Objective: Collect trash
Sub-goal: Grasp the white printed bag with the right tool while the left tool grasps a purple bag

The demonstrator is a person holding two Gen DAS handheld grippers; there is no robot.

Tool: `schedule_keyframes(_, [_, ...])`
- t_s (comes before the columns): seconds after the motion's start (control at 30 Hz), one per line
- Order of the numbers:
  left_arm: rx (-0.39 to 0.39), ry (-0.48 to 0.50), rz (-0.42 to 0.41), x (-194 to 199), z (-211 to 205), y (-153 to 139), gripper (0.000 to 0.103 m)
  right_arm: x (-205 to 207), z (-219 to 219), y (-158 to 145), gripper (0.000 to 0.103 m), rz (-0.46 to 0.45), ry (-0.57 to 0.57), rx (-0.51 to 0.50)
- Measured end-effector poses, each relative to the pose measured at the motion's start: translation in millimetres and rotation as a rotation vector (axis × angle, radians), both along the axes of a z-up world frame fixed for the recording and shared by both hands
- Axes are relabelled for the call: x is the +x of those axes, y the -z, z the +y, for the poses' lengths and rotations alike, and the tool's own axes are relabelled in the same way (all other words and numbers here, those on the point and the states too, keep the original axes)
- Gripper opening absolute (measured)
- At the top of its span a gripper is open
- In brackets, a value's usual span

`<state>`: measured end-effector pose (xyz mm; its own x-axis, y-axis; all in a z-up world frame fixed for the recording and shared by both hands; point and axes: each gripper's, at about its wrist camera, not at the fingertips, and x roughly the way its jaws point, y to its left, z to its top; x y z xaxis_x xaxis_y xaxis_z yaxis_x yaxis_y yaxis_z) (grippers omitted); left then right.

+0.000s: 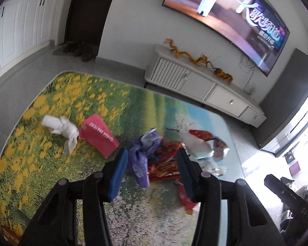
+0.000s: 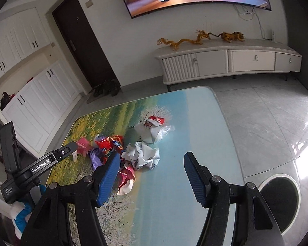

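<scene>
I see both my left hand-held gripper [image 1: 152, 162] and right hand-held gripper [image 2: 152, 167] spread, empty, above crumpled wrappers [image 2: 113, 143] heaped mid-table [image 2: 195, 184], pink box [image 1: 99, 134] lengthwise toward the near edge, TV cabinet [image 2: 225, 61] beyond.

Wrappers [image 2: 113, 143] crowd table [image 2: 195, 184] centre — right side lies bare.

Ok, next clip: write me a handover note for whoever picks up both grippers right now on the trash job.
Left gripper: open, empty, above the purple wrapper.
Right gripper: open, empty, over the table.
Trash on the table: white tissue wad, pink box, red snack bags, crumpled printed paper, red-and-white wrapper.
Round bin sits on the floor by the table's right edge.
Done: nothing visibly collected. Left: everything.
</scene>
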<state>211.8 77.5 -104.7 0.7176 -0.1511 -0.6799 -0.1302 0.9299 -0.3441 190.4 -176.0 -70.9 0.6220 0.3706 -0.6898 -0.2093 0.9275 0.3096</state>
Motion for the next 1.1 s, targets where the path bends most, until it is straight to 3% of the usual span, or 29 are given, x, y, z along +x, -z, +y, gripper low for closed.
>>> schedule_keyframes(0.27, [-0.009,-0.023,0.064,20,6,37,0.045,43,32,46,0.062,0.07,-0.084,0.008])
schedule_keyframes(0.57, [-0.015,-0.013,0.114,32,0,56,0.033,70,38,75,0.062,0.121,-0.104,0.022])
schedule_keyframes(0.63, [-0.019,-0.012,0.125,34,0,60,0.026,70,39,80,0.062,0.13,-0.113,0.031])
schedule_keyframes(0.73, [-0.024,-0.007,0.13,34,-1,63,0.018,67,37,81,0.057,0.13,-0.121,0.033])
schedule_keyframes(0.87, [-0.018,-0.015,0.112,29,-1,59,0.016,64,31,82,0.045,0.144,-0.133,0.061])
schedule_keyframes(1.1, [-0.027,-0.043,0.069,10,3,40,0.014,45,22,75,0.034,0.131,-0.118,0.085])
